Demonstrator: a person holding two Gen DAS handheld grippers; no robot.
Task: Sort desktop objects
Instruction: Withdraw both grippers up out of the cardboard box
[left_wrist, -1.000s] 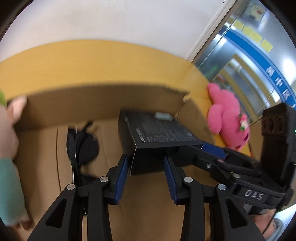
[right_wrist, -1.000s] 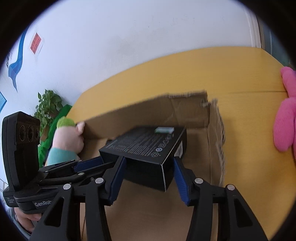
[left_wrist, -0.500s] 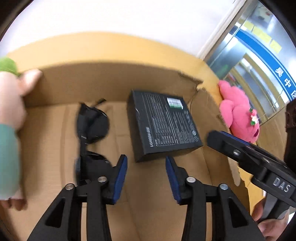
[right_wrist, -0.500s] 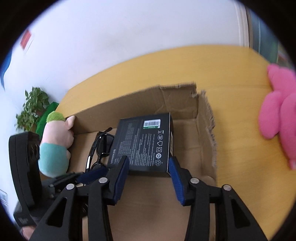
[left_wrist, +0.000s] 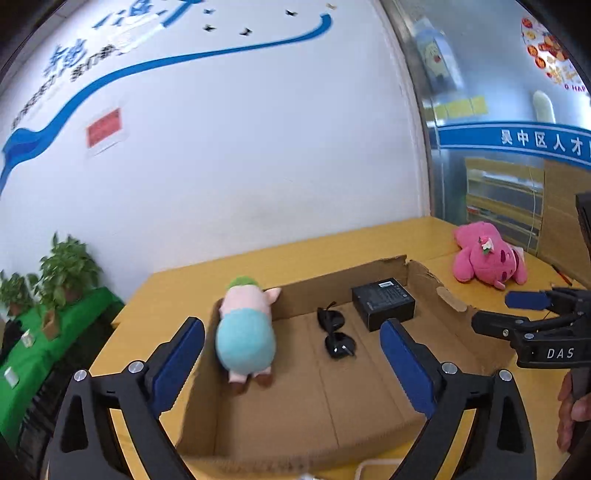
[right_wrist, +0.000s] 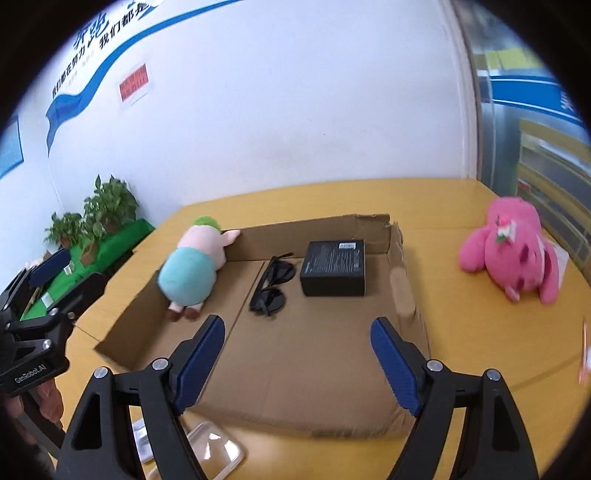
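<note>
An open cardboard box (left_wrist: 458, 306) (right_wrist: 402, 280) lies on the yellow table. Inside it are a pig plush in a teal shirt (left_wrist: 247, 332) (right_wrist: 192, 266), black sunglasses (left_wrist: 336, 332) (right_wrist: 271, 284) and a black carton (left_wrist: 384, 302) (right_wrist: 334, 267) in the far right corner. A pink plush (left_wrist: 487, 258) (right_wrist: 513, 251) lies on the table to the right of the box. My left gripper (left_wrist: 291, 325) and right gripper (right_wrist: 298, 322) hover above the box's near side. Both have their jaws opening wide, with nothing between them.
A clear plastic container (right_wrist: 214, 450) sits in front of the box's near wall. Potted plants (right_wrist: 99, 214) stand on a green-covered surface beyond the table's left edge. A white wall runs behind the table. A person's hand (left_wrist: 572, 406) holds the right gripper's handle.
The black carton left both grippers and now lies flat in the box. Both grippers pulled back and up, away from the box, and their jaws spread much wider.
</note>
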